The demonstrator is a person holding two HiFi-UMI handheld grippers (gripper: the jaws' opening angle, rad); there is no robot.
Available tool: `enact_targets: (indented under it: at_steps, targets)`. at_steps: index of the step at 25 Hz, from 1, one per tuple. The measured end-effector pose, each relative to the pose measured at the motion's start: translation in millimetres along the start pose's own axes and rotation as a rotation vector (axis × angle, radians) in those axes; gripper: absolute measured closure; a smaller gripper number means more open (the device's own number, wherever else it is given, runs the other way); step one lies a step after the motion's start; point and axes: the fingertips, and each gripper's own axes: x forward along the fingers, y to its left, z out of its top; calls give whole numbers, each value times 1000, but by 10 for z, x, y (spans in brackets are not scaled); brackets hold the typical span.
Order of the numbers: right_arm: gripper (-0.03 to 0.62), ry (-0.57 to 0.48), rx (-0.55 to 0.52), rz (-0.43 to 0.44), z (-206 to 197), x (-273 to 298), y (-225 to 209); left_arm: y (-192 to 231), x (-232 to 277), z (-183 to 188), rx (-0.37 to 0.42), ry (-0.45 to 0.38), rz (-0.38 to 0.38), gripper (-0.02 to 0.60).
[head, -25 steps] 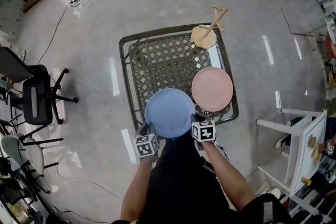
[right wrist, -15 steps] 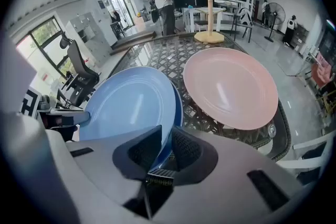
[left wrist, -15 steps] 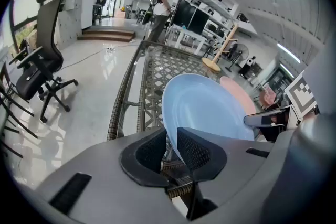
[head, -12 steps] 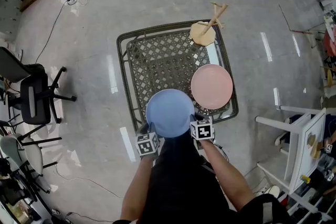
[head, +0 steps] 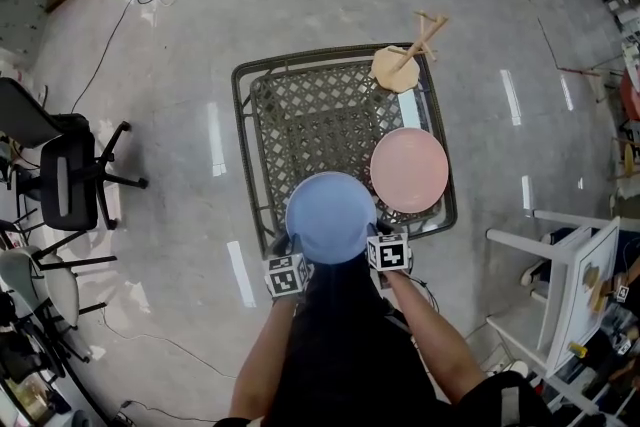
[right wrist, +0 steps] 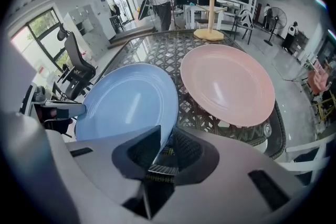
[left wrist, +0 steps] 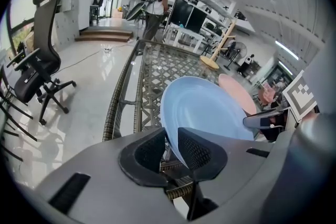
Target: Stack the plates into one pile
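A blue plate (head: pixel 330 215) lies at the near edge of the wicker-and-glass table (head: pixel 243 135). Its rim sits between the jaws of both grippers. My left gripper (head: pixel 285 243) is at its near-left edge and my right gripper (head: pixel 372 231) at its near-right edge. In the left gripper view the blue plate (left wrist: pixel 210 113) leans on one pad of the left gripper (left wrist: pixel 172 147), with a gap on the other side. The right gripper (right wrist: pixel 167 147) shows the same slack round the blue plate (right wrist: pixel 128 105). Both pairs of jaws have just been opening. A pink plate (head: pixel 409 168) lies flat to the right, apart.
A wooden mug-tree stand (head: pixel 400 65) is at the table's far right corner. A black office chair (head: pixel 65 180) stands on the floor to the left, and white furniture (head: pixel 570 285) to the right. A person (left wrist: pixel 157 2) stands beyond the table.
The blue plate and both grippers stay at the table's near edge. The whole view has shifted a little to the right.
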Motion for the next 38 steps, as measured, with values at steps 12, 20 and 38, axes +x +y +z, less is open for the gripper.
enact_targets:
  at_steps: [12,20,38]
  targets:
    - [511,-66,-21,-3,125,-179,35,35,-241,209,-16,-69,13,474]
    - [583,-212,4,13,434,-661,101,-139,-642,614,5,-202,-19,549]
    - [585,-498,141,13,977,-1895,-276,-1446,-1109,1643,216,-356,-243,566]
